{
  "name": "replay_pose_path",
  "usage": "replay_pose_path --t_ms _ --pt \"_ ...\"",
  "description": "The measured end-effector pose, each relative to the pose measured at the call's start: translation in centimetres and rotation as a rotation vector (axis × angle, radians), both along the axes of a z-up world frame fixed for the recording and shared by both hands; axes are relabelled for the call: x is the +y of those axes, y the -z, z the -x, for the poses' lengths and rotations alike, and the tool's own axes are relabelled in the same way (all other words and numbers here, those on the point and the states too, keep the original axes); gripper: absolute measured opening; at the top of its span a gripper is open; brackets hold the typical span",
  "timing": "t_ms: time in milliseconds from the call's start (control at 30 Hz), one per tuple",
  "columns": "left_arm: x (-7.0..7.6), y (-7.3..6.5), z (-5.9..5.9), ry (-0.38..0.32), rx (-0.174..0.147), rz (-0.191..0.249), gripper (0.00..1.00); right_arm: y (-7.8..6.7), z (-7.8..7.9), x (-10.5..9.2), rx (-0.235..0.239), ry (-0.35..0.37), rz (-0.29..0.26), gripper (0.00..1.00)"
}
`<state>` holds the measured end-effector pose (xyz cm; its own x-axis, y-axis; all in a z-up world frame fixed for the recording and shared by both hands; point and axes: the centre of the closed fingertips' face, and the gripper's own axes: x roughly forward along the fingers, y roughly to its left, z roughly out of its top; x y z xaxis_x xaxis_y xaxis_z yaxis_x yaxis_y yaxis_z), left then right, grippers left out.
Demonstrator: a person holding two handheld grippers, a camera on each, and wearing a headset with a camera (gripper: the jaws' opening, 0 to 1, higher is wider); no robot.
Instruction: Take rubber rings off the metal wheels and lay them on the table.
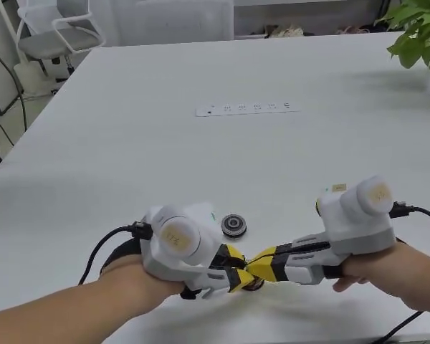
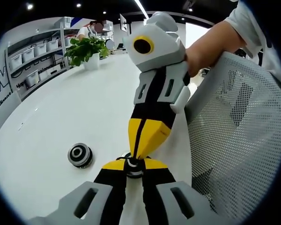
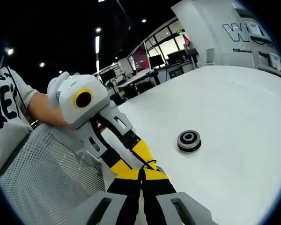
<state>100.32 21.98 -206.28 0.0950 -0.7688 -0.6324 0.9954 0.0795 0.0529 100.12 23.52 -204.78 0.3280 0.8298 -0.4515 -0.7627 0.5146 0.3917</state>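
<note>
Near the table's front edge my left gripper [image 1: 236, 276] and right gripper [image 1: 256, 266] meet tip to tip. The left gripper [image 2: 133, 164] is shut on a small metal wheel [image 2: 134, 169] with a dark rubber ring around it. Coming in from above, the right gripper's closed yellow tips press on the wheel's top edge. In the right gripper view my right gripper [image 3: 141, 172] is shut, and a thin black loop of the rubber ring [image 3: 150, 163] shows at its tips. A second wheel [image 1: 233, 224] [image 2: 80, 155] [image 3: 188, 140], ring still on, lies flat on the white table [image 1: 201, 158] just beyond.
A white power strip [image 1: 247, 109] lies mid-table. A potted plant [image 1: 419, 32] stands at the far right corner, with an office chair [image 1: 57, 36] beyond the far left edge. A small yellow tag [image 1: 338, 188] lies right of the loose wheel. Behind the grippers is a mesh chair [image 2: 239, 131].
</note>
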Motion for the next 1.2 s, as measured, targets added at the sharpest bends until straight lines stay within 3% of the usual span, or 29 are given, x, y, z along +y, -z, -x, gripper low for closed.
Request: replay_pose_path --t_ms 500,800,1200 --pt "-0.1 0.0 0.0 -0.009 0.015 0.0 0.07 0.8 -0.2 -1.1 -0.006 0.022 0.031 0.0" --pt "0.1 -0.1 0.1 0.005 0.029 -0.025 0.09 0.6 -0.4 -1.2 0.0 0.03 0.013 0.0" --pt "0.4 -1.4 0.5 0.015 0.056 -0.012 0.15 0.4 -0.3 -1.2 0.002 0.032 -0.001 0.0"
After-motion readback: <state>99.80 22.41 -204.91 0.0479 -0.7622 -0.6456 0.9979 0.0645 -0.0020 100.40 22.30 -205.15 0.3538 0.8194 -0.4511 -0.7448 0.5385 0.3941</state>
